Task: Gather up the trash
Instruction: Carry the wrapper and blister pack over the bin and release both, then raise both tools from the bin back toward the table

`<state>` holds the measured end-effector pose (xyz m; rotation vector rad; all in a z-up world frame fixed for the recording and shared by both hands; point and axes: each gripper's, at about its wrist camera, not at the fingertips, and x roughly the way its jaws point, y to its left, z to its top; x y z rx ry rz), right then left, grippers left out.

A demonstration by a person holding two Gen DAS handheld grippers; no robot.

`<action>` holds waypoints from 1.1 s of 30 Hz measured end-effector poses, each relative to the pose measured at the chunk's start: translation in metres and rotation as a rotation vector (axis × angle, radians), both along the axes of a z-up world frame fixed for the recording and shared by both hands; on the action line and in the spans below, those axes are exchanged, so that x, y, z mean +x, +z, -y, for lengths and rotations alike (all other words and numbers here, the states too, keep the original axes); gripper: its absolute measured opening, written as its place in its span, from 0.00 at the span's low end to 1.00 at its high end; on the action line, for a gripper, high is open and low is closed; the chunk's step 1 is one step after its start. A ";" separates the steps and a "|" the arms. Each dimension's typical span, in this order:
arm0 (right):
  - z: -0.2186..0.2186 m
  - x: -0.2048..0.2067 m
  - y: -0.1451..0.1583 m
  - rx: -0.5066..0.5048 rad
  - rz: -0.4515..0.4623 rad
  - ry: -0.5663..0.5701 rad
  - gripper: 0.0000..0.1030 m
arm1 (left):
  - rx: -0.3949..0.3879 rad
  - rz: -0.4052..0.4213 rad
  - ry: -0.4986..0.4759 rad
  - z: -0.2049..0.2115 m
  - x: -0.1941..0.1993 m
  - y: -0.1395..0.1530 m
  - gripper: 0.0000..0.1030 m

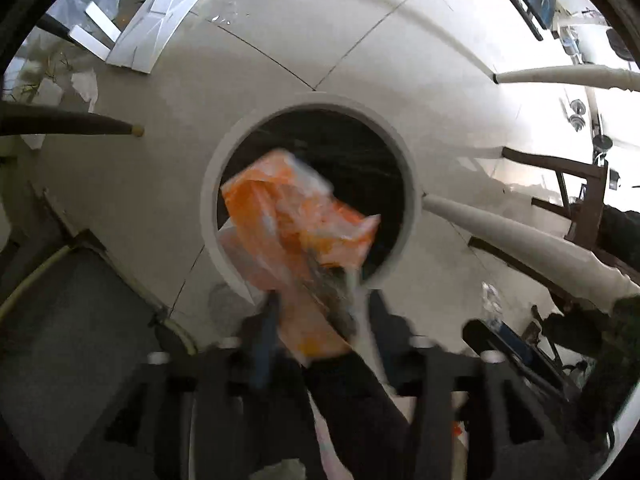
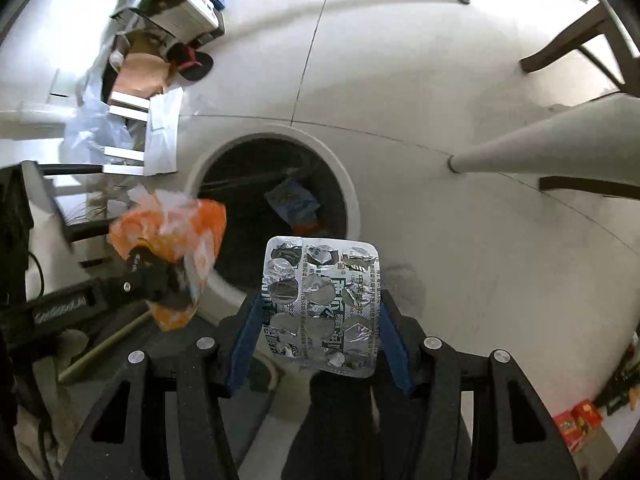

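A round white trash bin [image 1: 412, 184] with a dark inside stands on the pale tiled floor; it also shows in the right wrist view [image 2: 352, 196]. My left gripper [image 1: 316, 312] is shut on a crumpled orange and white plastic wrapper [image 1: 296, 224], held over the bin's near rim. The wrapper [image 2: 172, 236] and left gripper [image 2: 156, 276] also show in the right wrist view, left of the bin. My right gripper [image 2: 318, 312] is shut on a silver blister pill pack [image 2: 320, 304], held above the bin's near edge. A blue and white packet [image 2: 294, 202] lies inside the bin.
White table legs [image 1: 516, 236] [image 2: 540, 148] slant in at the right of the bin. Dark chair legs [image 1: 68, 124] and white panels [image 1: 160, 24] lie at the left. Boxes, plastic bags and cardboard [image 2: 140, 76] clutter the far left. Red packets [image 2: 576, 424] lie at the lower right.
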<state>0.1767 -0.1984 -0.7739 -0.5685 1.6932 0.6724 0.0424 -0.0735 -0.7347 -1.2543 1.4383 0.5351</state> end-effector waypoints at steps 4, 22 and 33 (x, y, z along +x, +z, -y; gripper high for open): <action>-0.012 0.005 -0.048 -0.002 -0.024 0.020 0.57 | 0.046 -0.027 0.030 -0.001 -0.015 -0.016 0.83; -0.032 -0.014 -0.045 -0.023 0.101 0.151 0.96 | 0.321 -0.207 0.022 0.002 -0.061 0.034 0.95; -0.012 -0.022 0.043 -0.019 0.159 0.198 0.96 | 0.340 -0.216 0.000 0.028 -0.070 0.103 0.95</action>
